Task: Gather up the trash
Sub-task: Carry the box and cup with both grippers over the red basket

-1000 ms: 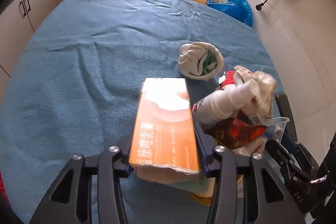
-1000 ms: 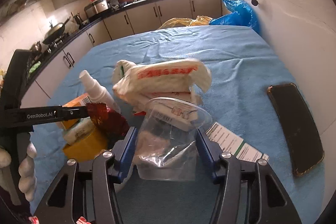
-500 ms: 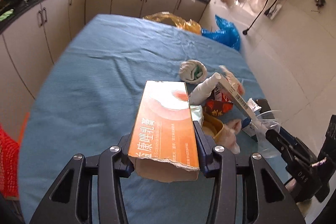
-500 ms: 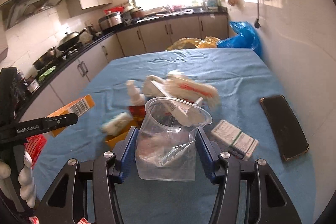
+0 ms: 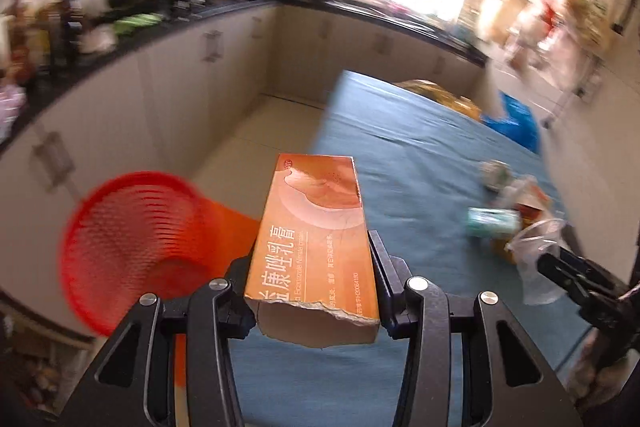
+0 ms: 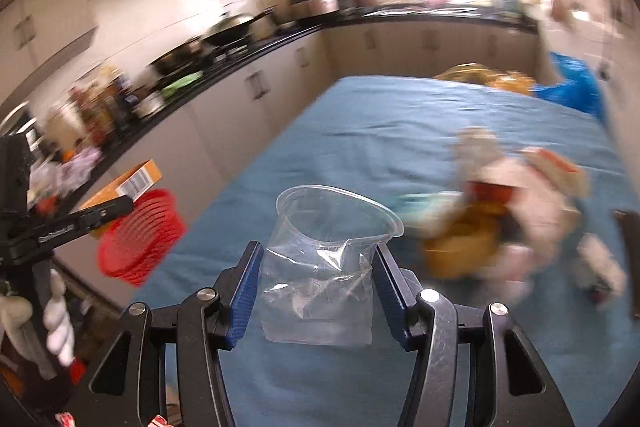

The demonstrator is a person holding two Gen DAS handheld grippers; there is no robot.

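My left gripper [image 5: 316,291] was clamped on the orange carton [image 5: 314,239], held up in the air at the table's left edge with the red basket [image 5: 136,247] down on the floor just beyond it, and my right gripper [image 6: 318,291] was squeezing the crumpled clear plastic cup [image 6: 328,259] above the blue tablecloth [image 6: 380,131]. I judged neither piece was binned yet. A blurred heap of wrappers [image 6: 504,223] was lying on the cloth to the right, so most of the collecting looked undone.

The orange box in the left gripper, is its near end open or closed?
Open: the orange box has a torn near edge showing its hollow inside.
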